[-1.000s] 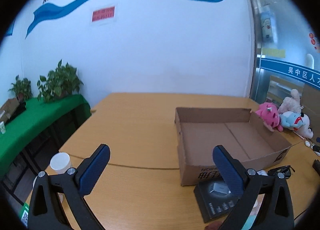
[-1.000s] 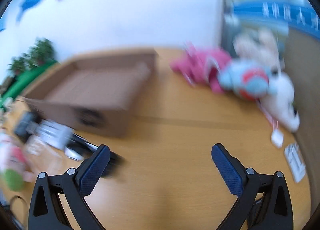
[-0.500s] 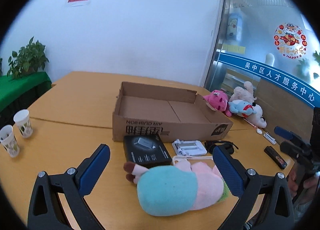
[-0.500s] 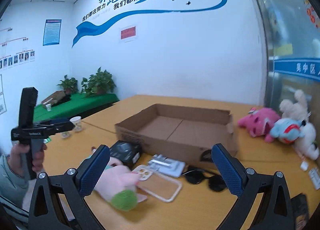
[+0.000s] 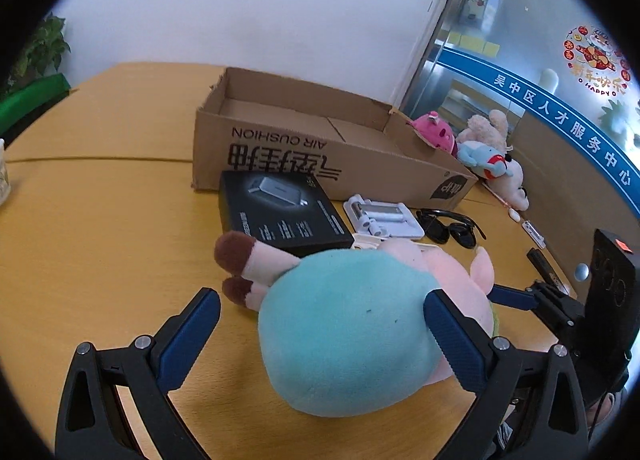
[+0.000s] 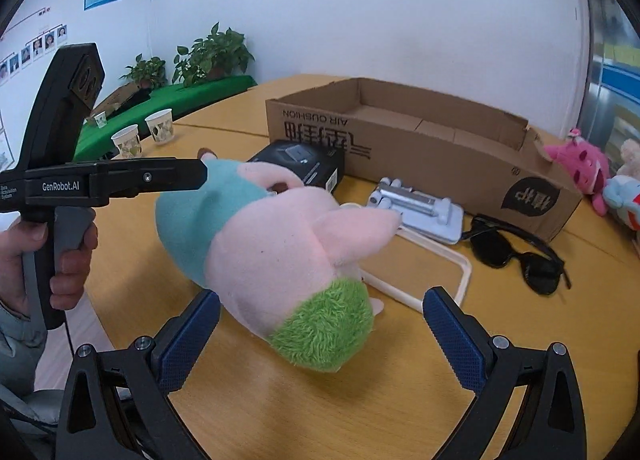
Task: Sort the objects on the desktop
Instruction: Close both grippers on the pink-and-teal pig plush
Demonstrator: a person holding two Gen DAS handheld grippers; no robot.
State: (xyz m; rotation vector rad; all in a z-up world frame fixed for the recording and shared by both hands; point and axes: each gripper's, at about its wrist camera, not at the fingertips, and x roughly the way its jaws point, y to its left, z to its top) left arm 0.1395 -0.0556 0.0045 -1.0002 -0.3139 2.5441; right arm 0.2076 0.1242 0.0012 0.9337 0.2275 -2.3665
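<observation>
Plush pig (image 5: 352, 324) lies on its side on the wooden table (image 5: 100, 260), teal body toward the left gripper (image 5: 320, 336), green-tufted end toward the right gripper (image 6: 320, 334) — it blocks a lot. From the left wrist view it hides most of the clear phone case and the near edge of the black box (image 5: 280, 212); from the right wrist view the phone case (image 6: 420, 264) shows better, tucked partly under the pig. Left gripper's fingers spread wide, either side of the teal end; whether the right-hand pad (image 5: 452, 336) touches the fabric is hard to tell. Right gripper also spread wide, nothing held, pig just ahead between the fingers. In the left wrist view the right gripper is seen only as a blue fingertip and dark handle past the pig, rest cut off. Behind the pig: black box just in front of the empty cardboard box (image 5: 320, 148), then a white stand (image 5: 384, 216) and sunglasses (image 5: 452, 226) to its right. Stuffed toys (image 5: 480, 152) sit past the box's far corner, partly hidden by it. Small items at the table's right edge — too small to name. Paper cups (image 6: 144, 136) at the table's left; potted plants (image 6: 200, 60) on a green-covered bench (image 6: 180, 96); white wall with blue lettering, posters blurred; glass door with a blue band.
</observation>
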